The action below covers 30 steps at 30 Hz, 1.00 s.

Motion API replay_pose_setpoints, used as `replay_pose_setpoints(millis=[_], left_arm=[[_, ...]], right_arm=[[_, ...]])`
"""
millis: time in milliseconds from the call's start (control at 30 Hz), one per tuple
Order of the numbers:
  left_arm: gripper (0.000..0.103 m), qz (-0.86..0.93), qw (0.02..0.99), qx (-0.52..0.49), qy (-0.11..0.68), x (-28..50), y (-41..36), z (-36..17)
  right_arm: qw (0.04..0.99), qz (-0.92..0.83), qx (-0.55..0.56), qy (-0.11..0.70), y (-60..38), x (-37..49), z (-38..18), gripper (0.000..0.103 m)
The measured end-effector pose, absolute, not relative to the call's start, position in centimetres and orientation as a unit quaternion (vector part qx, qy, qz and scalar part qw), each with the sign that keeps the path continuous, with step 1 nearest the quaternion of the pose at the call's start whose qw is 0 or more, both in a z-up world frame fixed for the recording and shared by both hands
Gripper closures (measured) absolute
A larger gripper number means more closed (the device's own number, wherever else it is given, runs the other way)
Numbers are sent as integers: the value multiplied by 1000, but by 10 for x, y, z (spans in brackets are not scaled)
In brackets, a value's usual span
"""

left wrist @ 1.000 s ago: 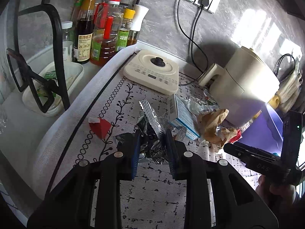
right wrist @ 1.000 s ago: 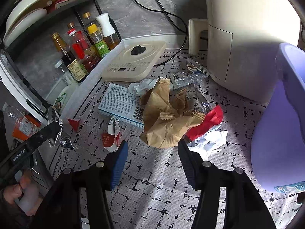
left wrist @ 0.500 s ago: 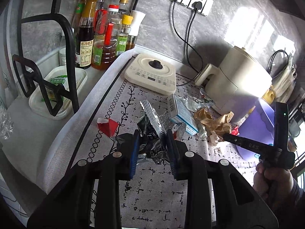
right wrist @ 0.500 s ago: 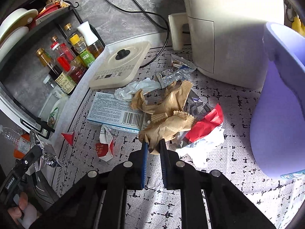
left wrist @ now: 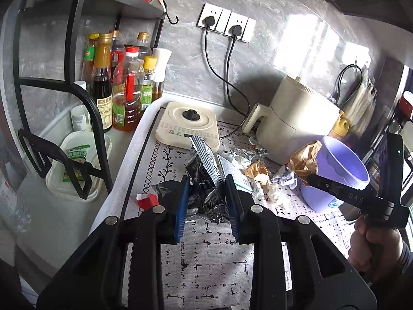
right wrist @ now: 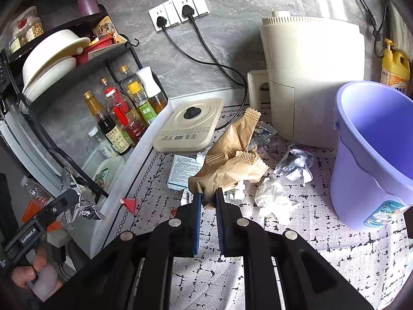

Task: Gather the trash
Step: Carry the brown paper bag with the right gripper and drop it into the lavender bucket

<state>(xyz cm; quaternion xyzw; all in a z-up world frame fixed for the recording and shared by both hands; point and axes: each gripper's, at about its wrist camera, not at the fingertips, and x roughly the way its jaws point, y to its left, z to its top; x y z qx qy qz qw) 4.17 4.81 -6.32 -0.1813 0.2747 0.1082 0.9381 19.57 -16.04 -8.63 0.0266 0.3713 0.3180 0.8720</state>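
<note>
1. Left tool [left wrist: 206,199]: clenched on a crumpled silver foil wrapper [left wrist: 204,170], which stands up between its blue pads above the patterned desk mat [left wrist: 206,255].
2. Right tool [right wrist: 207,199]: clamped on the lower corner of a crumpled brown paper bag [right wrist: 232,155]; the bag hangs raised over the mat, in front of the blue-white carton [right wrist: 182,171].
3. Lilac bucket [right wrist: 371,160]: stands at the right of the desk, just beside the cream air fryer [right wrist: 309,82]. Its open inside shows only in the right wrist view; in the left wrist view the right tool and bag cross in front of it.
4. Loose trash on the mat: two white paper wads [right wrist: 273,197] between bag and bucket; a small red scrap [left wrist: 147,201] near the mat's left edge.
5. Cream induction cooker [left wrist: 189,125]: at the back of the mat, corded to the wall sockets [left wrist: 225,27].
6. Bottles of oil and sauce [left wrist: 126,93]: grouped under the black wire rack [left wrist: 85,95], left of the cooker.
7. Bowls [right wrist: 51,56] on the rack's shelf: seen clearly only from the right wrist.
8. White lidded container [left wrist: 80,165]: on the desk behind the rack's frame, partly barred by it.
</note>
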Motion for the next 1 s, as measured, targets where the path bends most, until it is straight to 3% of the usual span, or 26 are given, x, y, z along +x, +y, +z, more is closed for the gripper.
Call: replay_pose_setpoints(millis=[433,1000], left_arm=[[75,59,962,-136,231,11,60,-20],[74,54,970,-130,197,44,28,15]], right_arm=[[914,284,28,289,-164,129,-35,91],[935,259,42,238,-218,152,8,91]])
